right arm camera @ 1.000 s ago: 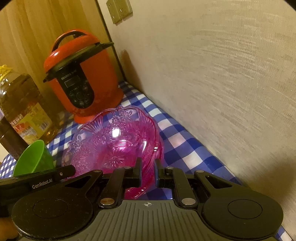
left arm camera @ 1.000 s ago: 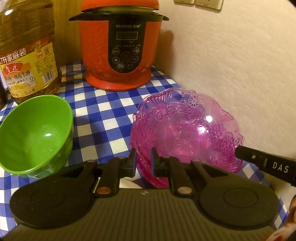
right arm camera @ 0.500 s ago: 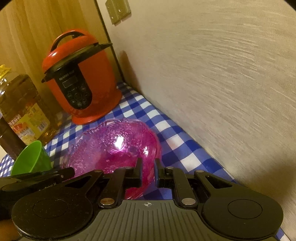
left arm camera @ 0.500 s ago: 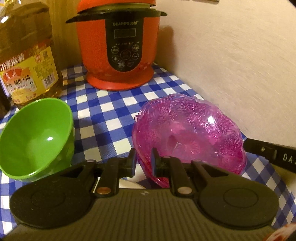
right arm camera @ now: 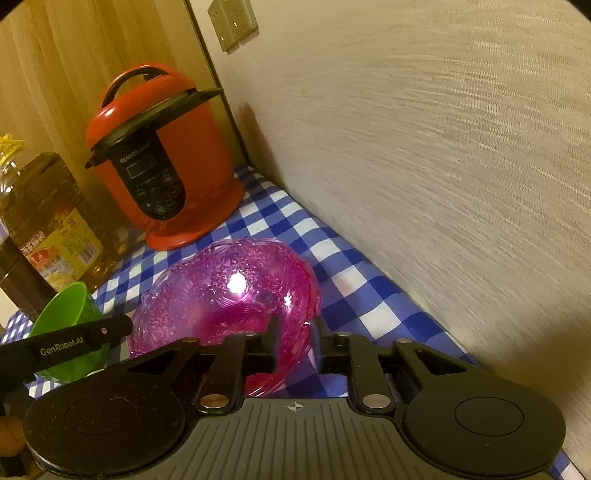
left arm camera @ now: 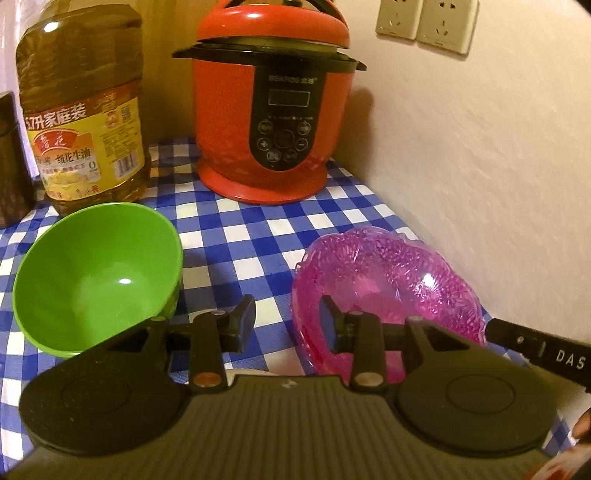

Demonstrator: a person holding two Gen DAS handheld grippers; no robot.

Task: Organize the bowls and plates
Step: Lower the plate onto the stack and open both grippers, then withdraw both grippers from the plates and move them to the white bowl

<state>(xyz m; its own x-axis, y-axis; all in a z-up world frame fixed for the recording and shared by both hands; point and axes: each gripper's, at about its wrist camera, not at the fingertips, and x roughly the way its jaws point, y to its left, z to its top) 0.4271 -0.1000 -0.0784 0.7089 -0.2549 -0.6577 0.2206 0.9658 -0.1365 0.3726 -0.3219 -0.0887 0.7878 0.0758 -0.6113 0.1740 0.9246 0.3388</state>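
Observation:
A pink see-through patterned bowl rests on the blue checked tablecloth next to the right wall; it also shows in the right wrist view. A green bowl sits to its left, seen too in the right wrist view. My left gripper is open at the pink bowl's left rim, one finger inside the bowl, one outside. My right gripper is open, its jaws on either side of the bowl's right rim.
A red electric cooker stands at the back by the wall corner. A large oil bottle and a dark container stand at the back left. The wall runs close along the right, with sockets above.
Both grippers have opened off the pink bowl's rim. The bowl has come down and lies lower and flatter on the cloth. The left view has pulled back and tilted up.

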